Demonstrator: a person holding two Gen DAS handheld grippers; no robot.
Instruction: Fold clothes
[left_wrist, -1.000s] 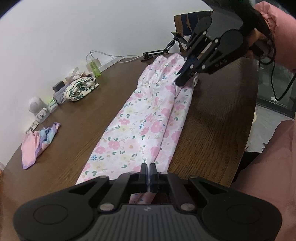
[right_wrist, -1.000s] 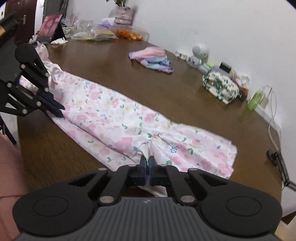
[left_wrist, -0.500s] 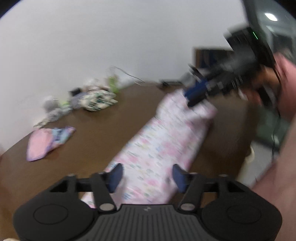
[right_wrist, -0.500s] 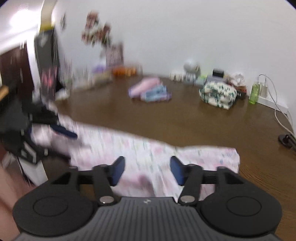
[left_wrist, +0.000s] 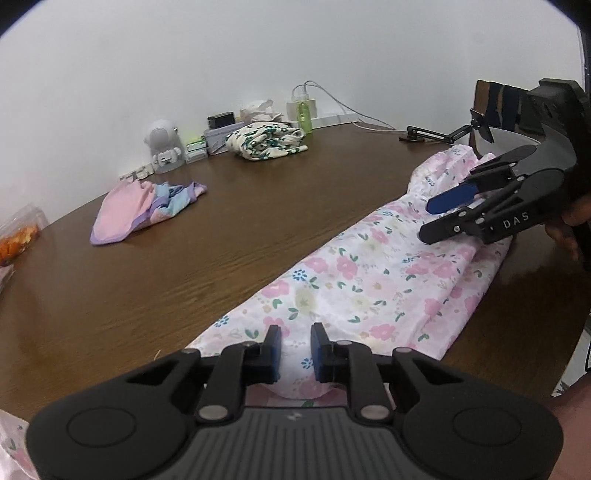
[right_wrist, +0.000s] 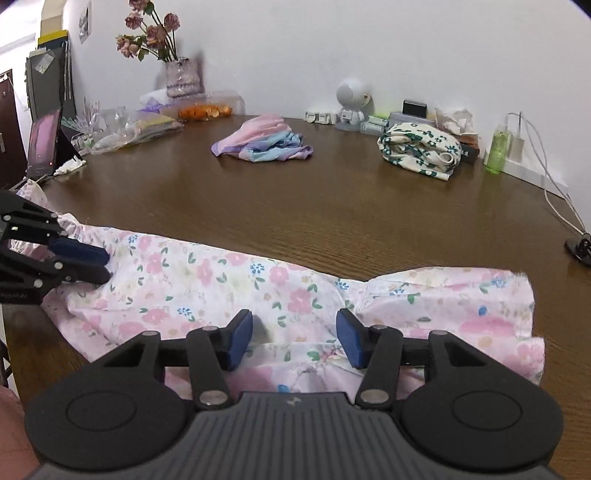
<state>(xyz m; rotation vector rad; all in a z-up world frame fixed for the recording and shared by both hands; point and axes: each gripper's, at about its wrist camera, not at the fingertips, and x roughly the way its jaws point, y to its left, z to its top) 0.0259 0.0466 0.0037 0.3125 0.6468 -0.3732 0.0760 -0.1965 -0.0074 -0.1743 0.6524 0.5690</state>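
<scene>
Now that both have let go of the floral garment (left_wrist: 369, 280) they pinched 1 second ago, the left hand-held gripper (left_wrist: 295, 350) is closing again, jaws narrowly parted over the cloth, while the right hand-held gripper (right_wrist: 295, 339) gapes wider over the worktop (right_wrist: 332, 214), so that fold looks laid.

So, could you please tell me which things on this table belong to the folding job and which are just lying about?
Job in hand:
pink floral garment
left tool, jaws just closing
right tool, jaws just closing

Lying about:
green bottle
robot figurine
vase of flowers
tablet

Bare wooden table (right_wrist: 332, 206) beyond the floral garment (right_wrist: 258, 295), pastel bundle (right_wrist: 262, 142), green-print bundle (right_wrist: 421, 149), clutter along wall.
</scene>
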